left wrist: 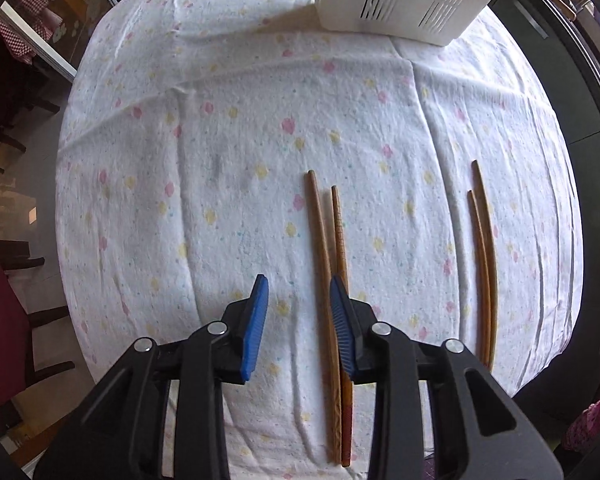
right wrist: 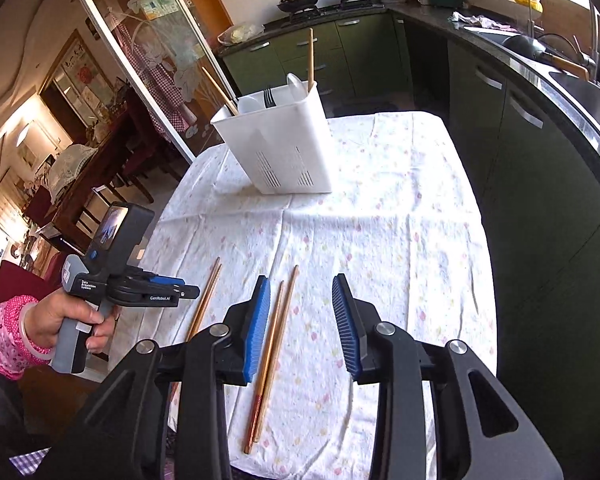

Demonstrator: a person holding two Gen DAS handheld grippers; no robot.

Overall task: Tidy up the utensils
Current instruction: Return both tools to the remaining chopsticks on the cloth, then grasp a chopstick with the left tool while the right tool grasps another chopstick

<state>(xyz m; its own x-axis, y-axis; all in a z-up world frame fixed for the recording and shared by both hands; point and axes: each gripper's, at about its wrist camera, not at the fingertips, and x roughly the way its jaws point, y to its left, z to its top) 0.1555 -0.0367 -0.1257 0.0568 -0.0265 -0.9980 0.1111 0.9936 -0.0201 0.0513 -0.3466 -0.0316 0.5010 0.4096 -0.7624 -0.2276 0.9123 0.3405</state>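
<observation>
Two pairs of wooden chopsticks lie on the flowered tablecloth. In the left wrist view one pair (left wrist: 328,280) lies under my open left gripper (left wrist: 298,294), by its right finger; the other pair (left wrist: 484,264) lies to the right. In the right wrist view my open, empty right gripper (right wrist: 302,294) hovers above a pair (right wrist: 276,340), which lies by its left finger. The other pair (right wrist: 206,300) lies left, by the left gripper (right wrist: 180,290). A white utensil holder (right wrist: 280,144) stands at the far end with a fork, spoons and chopsticks in it; its base shows in the left wrist view (left wrist: 404,0).
The table (right wrist: 380,220) is covered by a white flowered cloth. Dark green kitchen cabinets (right wrist: 540,152) run along the right side. Dining chairs (left wrist: 4,320) and a glass sliding door (right wrist: 140,60) stand to the left.
</observation>
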